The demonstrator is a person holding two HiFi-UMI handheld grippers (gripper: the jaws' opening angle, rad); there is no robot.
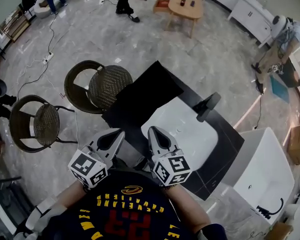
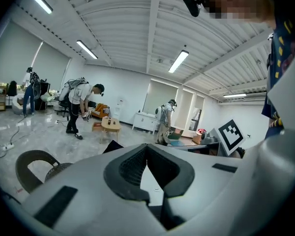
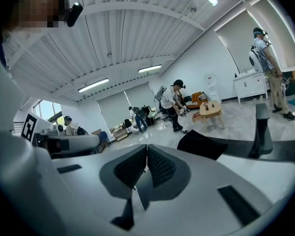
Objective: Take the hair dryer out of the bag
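A flat black bag (image 1: 149, 90) lies on the far left part of the black counter (image 1: 225, 156). It also shows as a dark pointed shape in the left gripper view (image 2: 113, 146) and as a dark slab in the right gripper view (image 3: 202, 142). No hair dryer is in sight. My left gripper (image 1: 121, 131) is shut and empty at the counter's near edge, short of the bag. My right gripper (image 1: 151, 129) is beside it, also shut and empty, over the near rim of the white basin (image 1: 190, 134). In each gripper view the ribbed pads (image 2: 132, 165) (image 3: 160, 165) meet at the tips.
A black faucet (image 1: 207, 105) stands behind the basin. Two round wicker chairs (image 1: 101, 85) (image 1: 37, 121) stand left of the counter. A white bathtub (image 1: 262, 176) is at the right. Far off are a wooden table (image 1: 185, 5), people and floor cables (image 1: 46, 59).
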